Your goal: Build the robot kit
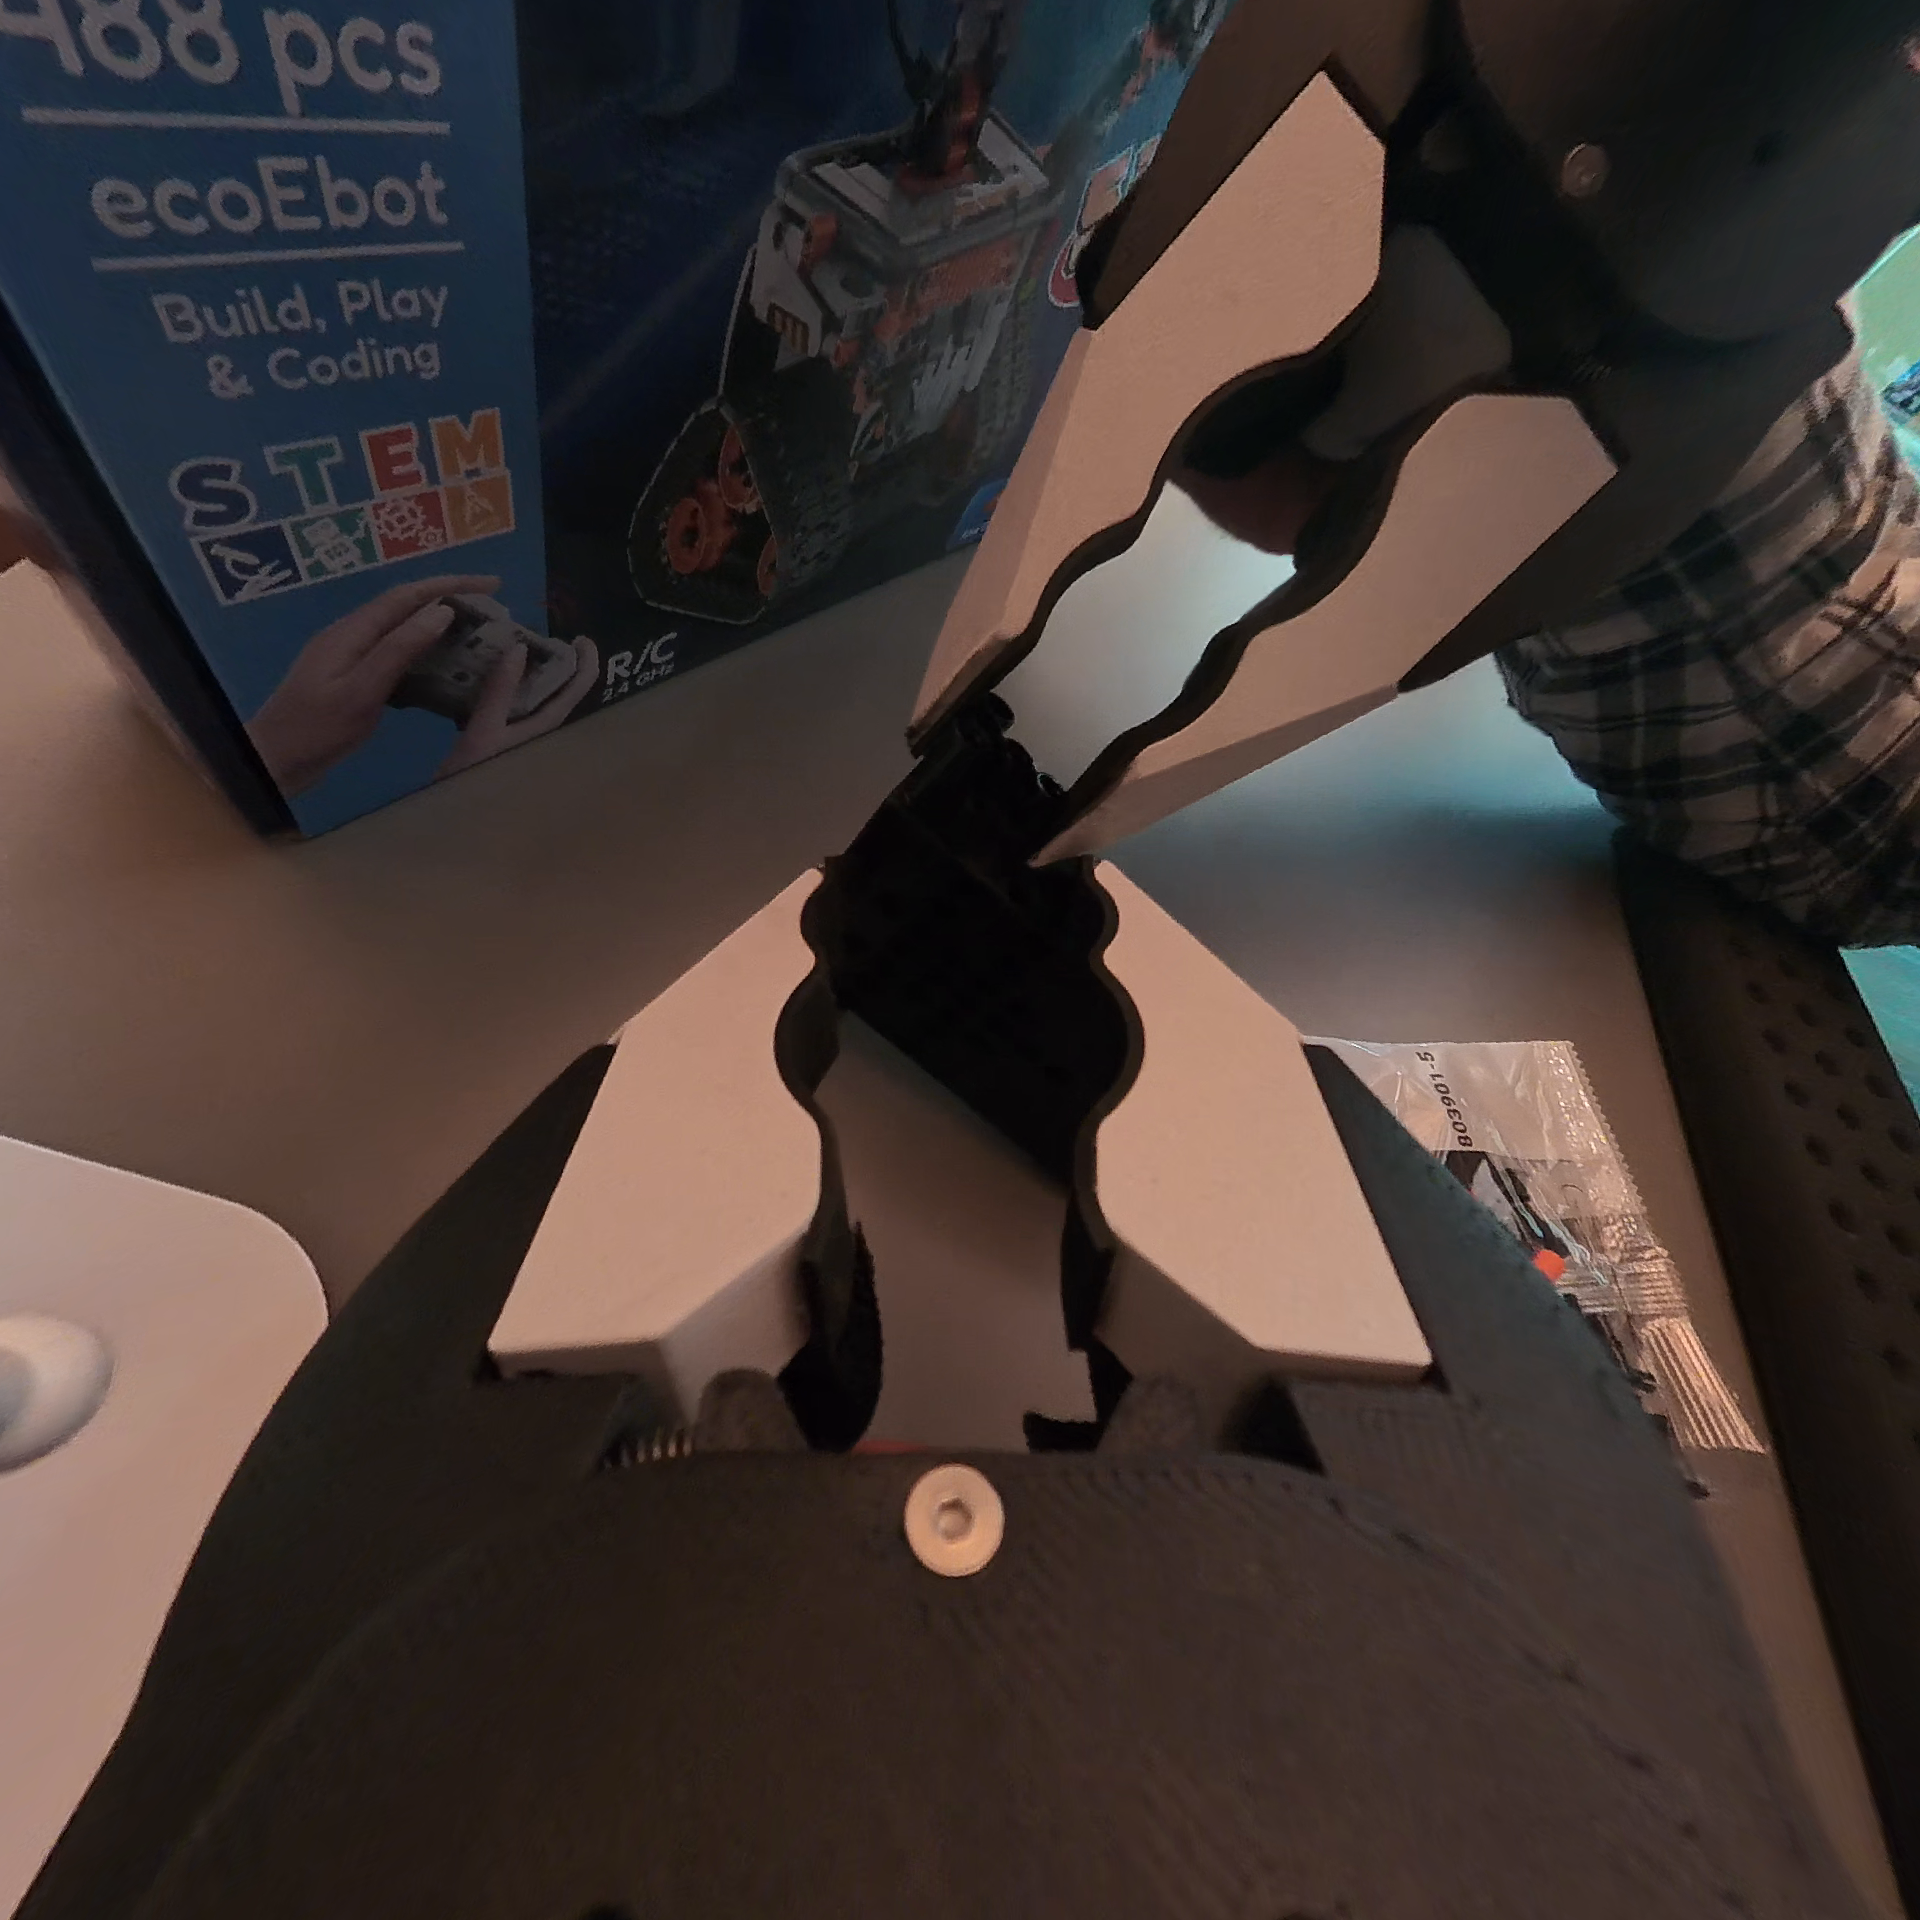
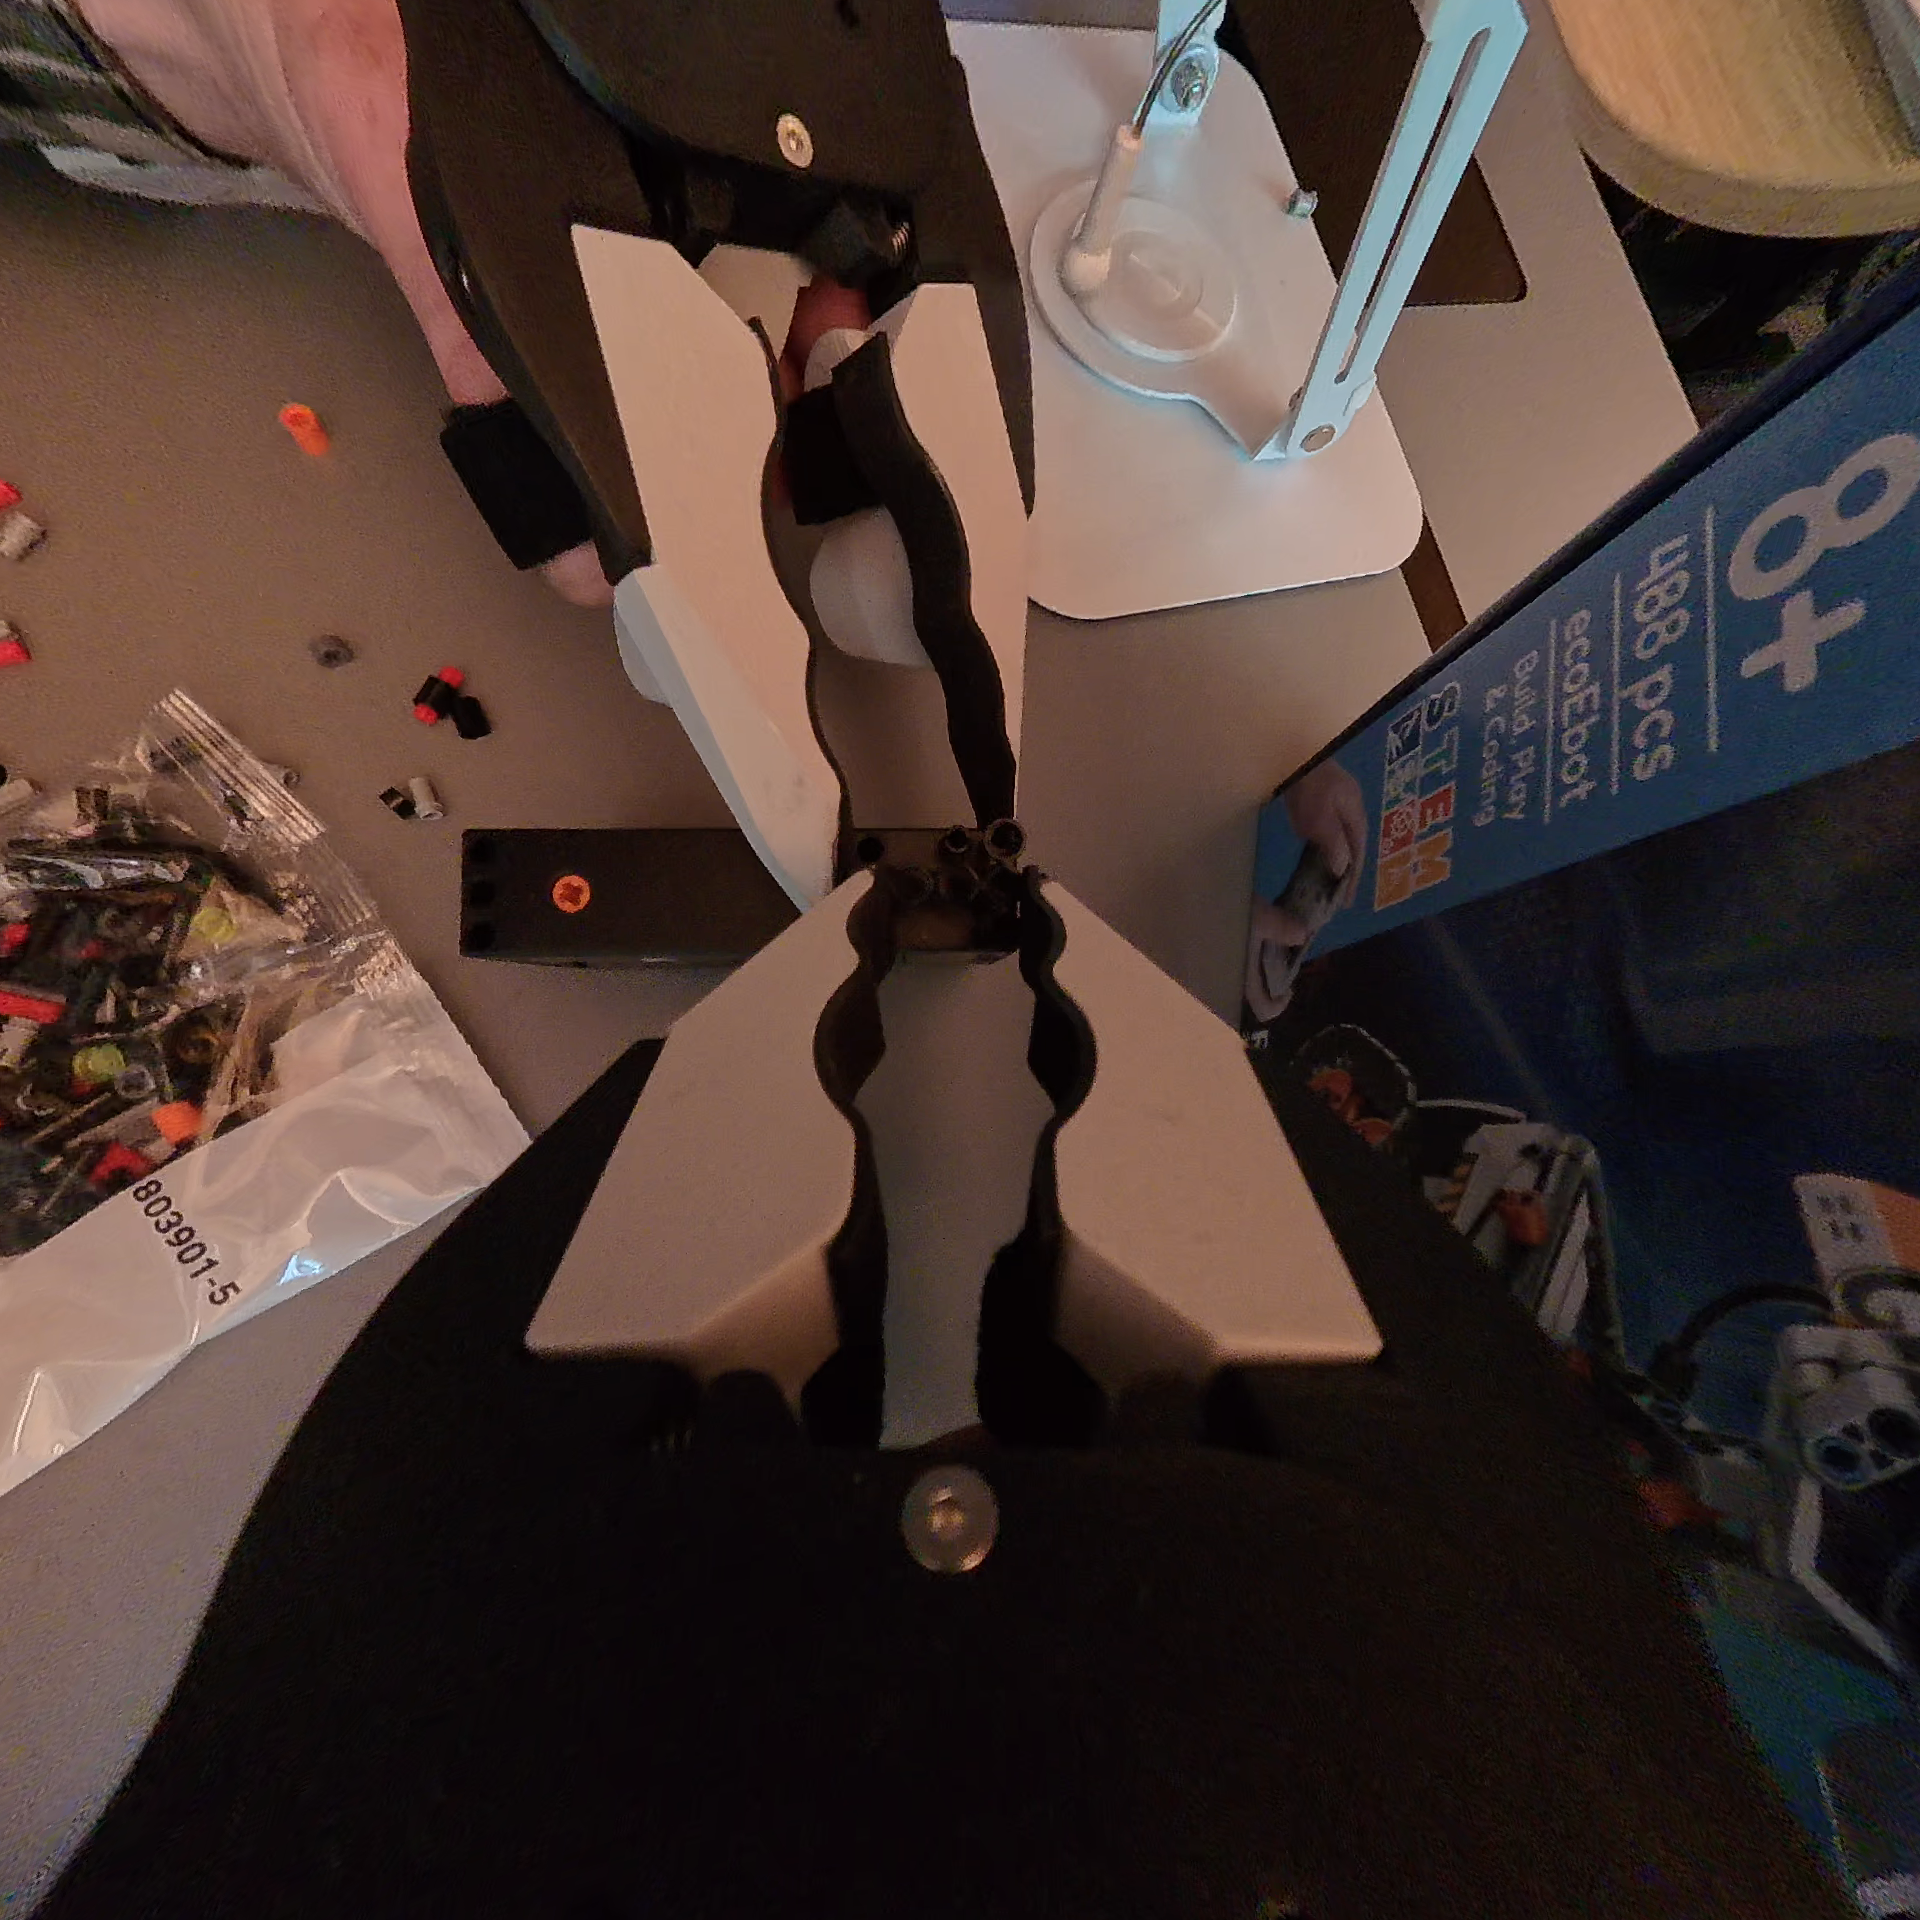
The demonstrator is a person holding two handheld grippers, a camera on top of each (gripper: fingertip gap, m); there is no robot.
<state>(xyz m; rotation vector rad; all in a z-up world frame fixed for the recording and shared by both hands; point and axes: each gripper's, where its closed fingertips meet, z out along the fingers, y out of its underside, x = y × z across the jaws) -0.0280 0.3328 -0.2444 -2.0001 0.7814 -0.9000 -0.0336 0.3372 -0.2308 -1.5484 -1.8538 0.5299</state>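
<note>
Both tongs meet tip to tip over the grey table (image 1: 436, 997). Left tongs (image 1: 956, 883) clenched on a long black block (image 1: 966, 997), which lies slanted between the wavy inner edges of their fingers. Right tongs (image 2: 951, 894) clenched on a small dark studded piece (image 2: 971, 868) at the end of that block; in the left wrist view these same tongs come in from the upper right, tips pinched on the block's far end. Whether the small piece is a separate part or one with the block, I cannot tell.

In the right wrist view the block's other end (image 2: 613, 896) juts out to the left, showing an orange pin.

Blue toy box (image 1: 312, 416) stands just behind the meeting point. Clear bag of small parts (image 2: 187, 1039) lies on the table near the right tongs. Loose red, orange and black bits (image 2: 449, 702) scattered beyond the bag. White lamp base (image 2: 1216, 416) sits farther back. A person's plaid sleeve (image 1: 1725, 727) shows behind the right tongs.
</note>
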